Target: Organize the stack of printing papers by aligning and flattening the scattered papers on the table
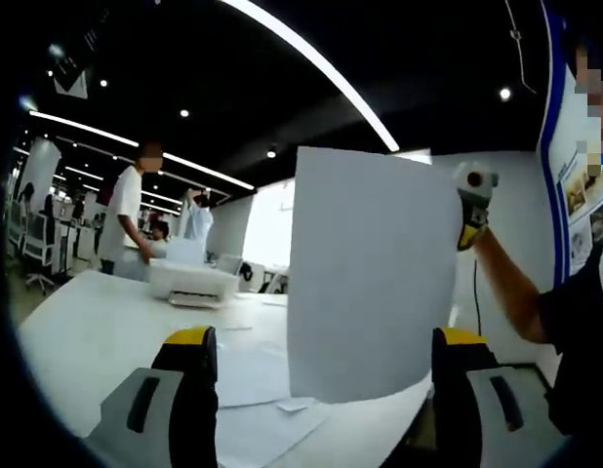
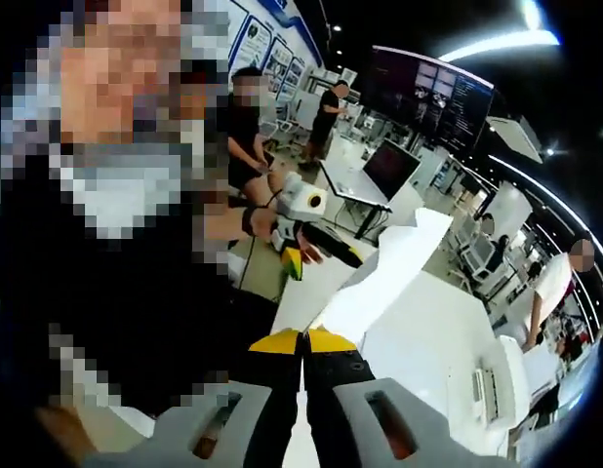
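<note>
A white sheet of paper point(image 1: 370, 273) hangs upright above the table, its bottom edge low between my left jaws. My left gripper point(image 1: 323, 341) is open wide, its yellow-tipped jaws on either side of the sheet and apart from it. My right gripper point(image 1: 474, 200) holds the sheet by its upper right edge. In the right gripper view, my right gripper point(image 2: 303, 341) is shut on the sheet point(image 2: 384, 273), which runs away edge-on. The left gripper point(image 2: 311, 244) shows beyond it in a hand. Loose papers point(image 1: 248, 380) lie scattered on the white table point(image 1: 97, 331).
A white printer point(image 1: 189, 281) stands at the table's far side, seen also as the printer point(image 2: 497, 385). A person point(image 1: 126, 210) stands behind it, and other people are further back. A laptop point(image 2: 389, 166) sits on another desk. My holder's arm point(image 1: 511, 288) reaches in from the right.
</note>
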Demonstrator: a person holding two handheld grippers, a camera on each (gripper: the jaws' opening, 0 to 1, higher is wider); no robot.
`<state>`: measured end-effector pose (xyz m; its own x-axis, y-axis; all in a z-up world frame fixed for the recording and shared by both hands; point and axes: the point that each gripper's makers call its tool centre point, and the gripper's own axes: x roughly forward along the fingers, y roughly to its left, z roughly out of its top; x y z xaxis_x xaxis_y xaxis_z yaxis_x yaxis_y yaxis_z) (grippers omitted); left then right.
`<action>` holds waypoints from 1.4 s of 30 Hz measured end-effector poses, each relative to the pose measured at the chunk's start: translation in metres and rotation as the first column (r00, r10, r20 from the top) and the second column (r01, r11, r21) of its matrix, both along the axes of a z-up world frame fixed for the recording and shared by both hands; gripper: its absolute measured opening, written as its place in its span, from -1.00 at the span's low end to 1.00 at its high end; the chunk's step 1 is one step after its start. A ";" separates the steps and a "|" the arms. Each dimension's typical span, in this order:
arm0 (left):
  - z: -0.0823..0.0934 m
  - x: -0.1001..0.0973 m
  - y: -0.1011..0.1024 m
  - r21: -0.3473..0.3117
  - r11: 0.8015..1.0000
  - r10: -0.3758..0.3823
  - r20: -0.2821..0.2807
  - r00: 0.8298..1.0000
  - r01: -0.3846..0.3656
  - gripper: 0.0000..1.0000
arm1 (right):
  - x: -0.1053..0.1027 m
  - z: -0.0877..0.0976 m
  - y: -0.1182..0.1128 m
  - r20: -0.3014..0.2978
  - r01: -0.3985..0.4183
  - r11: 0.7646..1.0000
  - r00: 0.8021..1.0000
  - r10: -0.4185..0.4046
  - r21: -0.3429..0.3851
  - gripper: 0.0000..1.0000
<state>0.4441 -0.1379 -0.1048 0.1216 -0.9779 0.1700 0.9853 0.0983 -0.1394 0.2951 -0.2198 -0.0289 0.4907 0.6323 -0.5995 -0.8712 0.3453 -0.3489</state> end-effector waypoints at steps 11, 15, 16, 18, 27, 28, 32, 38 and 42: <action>0.004 0.001 -0.004 -0.010 1.000 -0.009 0.020 1.000 0.009 0.81 | 0.005 0.005 -0.008 0.046 0.001 1.000 0.999 -0.001 -0.006 -1.00; 0.009 -0.002 -0.004 -0.011 1.000 -0.017 0.038 0.999 0.017 0.79 | 0.011 0.010 -0.009 0.035 0.007 0.999 0.999 -0.009 0.034 -1.00; 0.011 -0.004 -0.003 -0.019 1.000 -0.022 0.045 0.999 0.023 0.79 | 0.012 0.010 -0.007 0.022 0.009 0.999 1.000 -0.010 0.054 -1.00; 0.015 -0.008 -0.003 -0.032 0.999 -0.037 0.054 0.998 0.039 0.78 | 0.017 0.011 -0.007 0.038 0.013 0.998 0.999 -0.015 0.069 -1.00; 0.022 -0.012 0.001 -0.038 0.998 -0.050 0.082 0.995 0.053 0.66 | 0.034 0.010 0.000 0.024 0.026 0.988 0.999 -0.030 0.150 -1.00; 0.024 -0.013 0.001 -0.041 0.998 -0.051 0.085 0.995 0.055 0.64 | 0.035 0.009 0.001 0.027 0.026 0.989 0.999 -0.030 0.149 -1.00; 0.028 -0.017 0.002 -0.051 0.996 -0.064 0.105 0.992 0.069 0.48 | 0.043 0.004 0.006 0.005 0.037 0.983 0.999 -0.039 0.178 -1.00; 0.028 -0.022 0.001 -0.059 0.994 -0.089 0.110 0.990 0.096 0.22 | 0.054 -0.008 0.013 -0.020 0.056 0.976 0.998 -0.052 0.212 -1.00; 0.028 -0.023 0.001 -0.054 0.993 -0.094 0.116 0.989 0.101 0.17 | 0.060 -0.017 0.014 -0.036 0.070 0.977 0.997 -0.064 0.203 -1.00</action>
